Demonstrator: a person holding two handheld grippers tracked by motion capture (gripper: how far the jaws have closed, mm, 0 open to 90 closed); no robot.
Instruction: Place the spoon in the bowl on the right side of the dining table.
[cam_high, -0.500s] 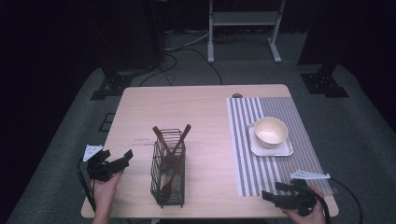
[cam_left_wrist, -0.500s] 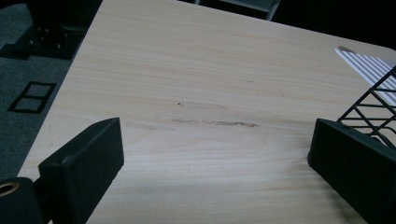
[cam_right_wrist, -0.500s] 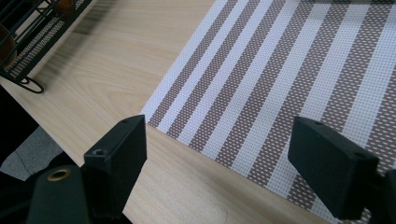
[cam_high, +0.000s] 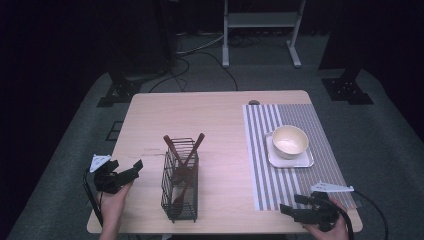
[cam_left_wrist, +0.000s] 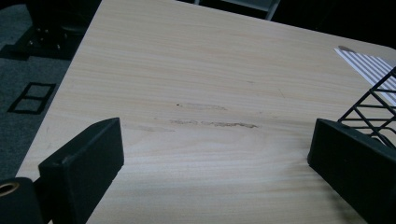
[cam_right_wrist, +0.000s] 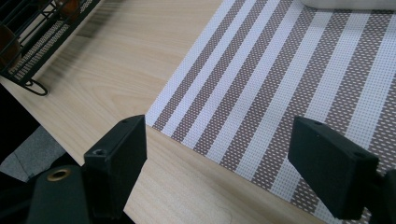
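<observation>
Now, with both your left gripper and right gripper wide open and holding nothing, reach slowly for a wooden spoon in the wire basket

No readable text or signs

No lettering, brand, number or label can be made out on the wooden table, the striped placemat, the wire basket or the bowl; faint marks are seen on the tabletop in the left gripper view, but nothing can be read in them.
</observation>
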